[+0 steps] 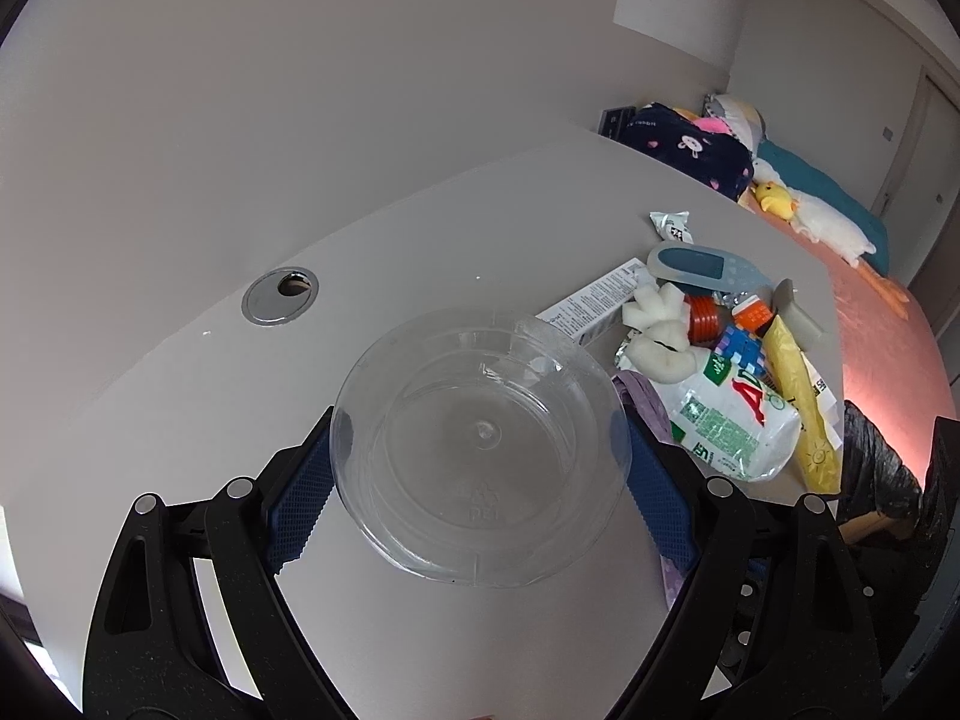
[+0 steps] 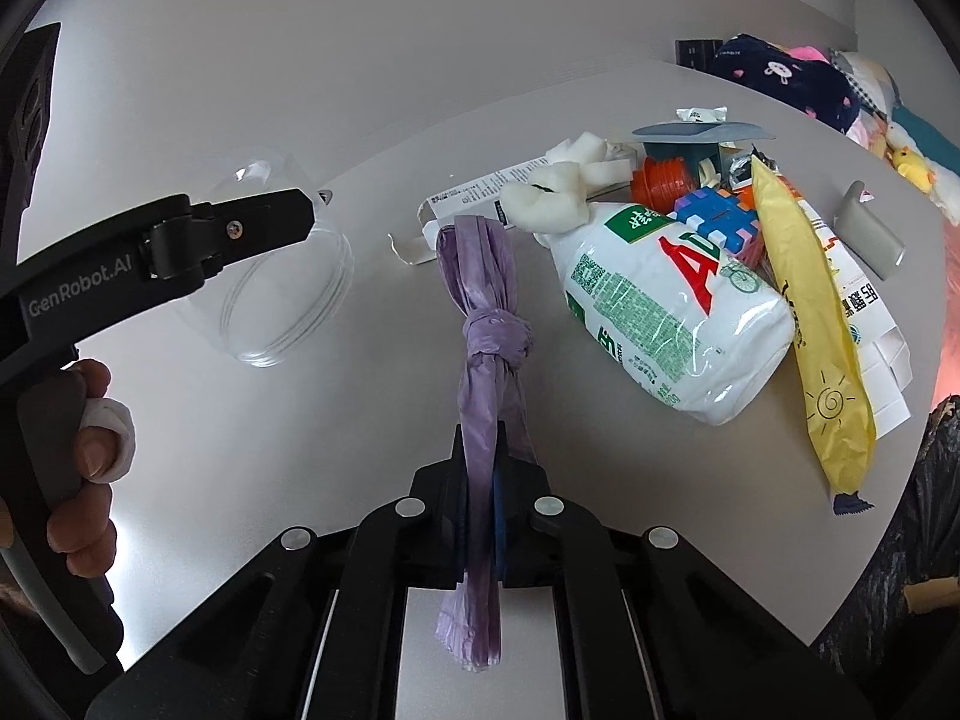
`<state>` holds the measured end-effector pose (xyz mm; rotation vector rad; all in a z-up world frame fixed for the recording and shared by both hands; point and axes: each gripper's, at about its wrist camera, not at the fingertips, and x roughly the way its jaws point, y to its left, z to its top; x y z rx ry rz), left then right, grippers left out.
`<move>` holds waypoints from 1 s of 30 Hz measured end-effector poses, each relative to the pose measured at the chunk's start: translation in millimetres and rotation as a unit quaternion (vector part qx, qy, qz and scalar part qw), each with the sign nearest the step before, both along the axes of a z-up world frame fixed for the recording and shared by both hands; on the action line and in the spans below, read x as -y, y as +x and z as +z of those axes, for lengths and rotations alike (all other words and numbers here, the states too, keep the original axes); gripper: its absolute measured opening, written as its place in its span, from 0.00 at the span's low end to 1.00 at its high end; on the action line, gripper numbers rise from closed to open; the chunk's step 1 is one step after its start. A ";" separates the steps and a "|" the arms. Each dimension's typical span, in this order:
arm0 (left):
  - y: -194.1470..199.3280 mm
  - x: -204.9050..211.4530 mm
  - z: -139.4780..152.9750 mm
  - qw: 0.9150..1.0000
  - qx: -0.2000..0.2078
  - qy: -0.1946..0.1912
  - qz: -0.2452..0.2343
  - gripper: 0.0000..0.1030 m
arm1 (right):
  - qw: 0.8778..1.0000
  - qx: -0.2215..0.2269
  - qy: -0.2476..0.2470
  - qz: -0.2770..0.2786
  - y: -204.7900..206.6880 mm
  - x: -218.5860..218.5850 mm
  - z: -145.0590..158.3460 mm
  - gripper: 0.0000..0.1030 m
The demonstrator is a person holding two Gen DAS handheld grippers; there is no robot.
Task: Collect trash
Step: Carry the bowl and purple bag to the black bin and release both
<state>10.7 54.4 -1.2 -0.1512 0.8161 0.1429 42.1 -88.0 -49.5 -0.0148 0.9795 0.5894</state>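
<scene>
Your black left gripper (image 1: 480,480) has blue ribbed pads (image 1: 300,498), silver rivets, "GenRobot.AI" lettering; white bandage (image 2: 111,420) on your finger at 9 o'clock.

Your left tool (image 1: 480,468) has matt black plastic arms and blue, finely ribbed rubbery pads, and between them sits a clear, glossy plastic bowl (image 1: 480,444). Your right tool (image 2: 480,501) pinches a knotted lilac bag (image 2: 489,336) of thin, crinkled plastic film with a soft sheen. The desk (image 1: 210,408) under both is smooth, matt grey, with a shiny metal cable grommet (image 1: 279,295). Beside the bag you see a glossy white shrink-wrapped bottle (image 2: 672,312) and a smooth yellow plastic wrapper (image 2: 810,330).
</scene>
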 end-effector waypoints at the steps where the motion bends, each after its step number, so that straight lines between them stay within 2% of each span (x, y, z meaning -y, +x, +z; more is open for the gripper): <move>1: -1.6 2.7 2.8 1.000 0.003 -0.002 -0.001 0.82 | 1.000 0.002 0.002 0.000 -0.2 2.8 3.2 0.07; 9: -9.4 45.4 21.8 0.999 0.021 0.008 -0.032 0.82 | 0.999 0.025 0.027 -0.024 -15.5 40.7 30.6 0.07; 16: -6.9 91.7 27.9 0.997 0.027 0.005 -0.074 0.82 | 0.997 0.036 0.037 -0.062 -18.3 86.8 41.1 0.07; 30: 6.9 190.7 30.0 0.982 0.033 -0.014 -0.186 0.83 | 0.982 0.048 0.040 -0.178 -25.4 193.1 47.5 0.07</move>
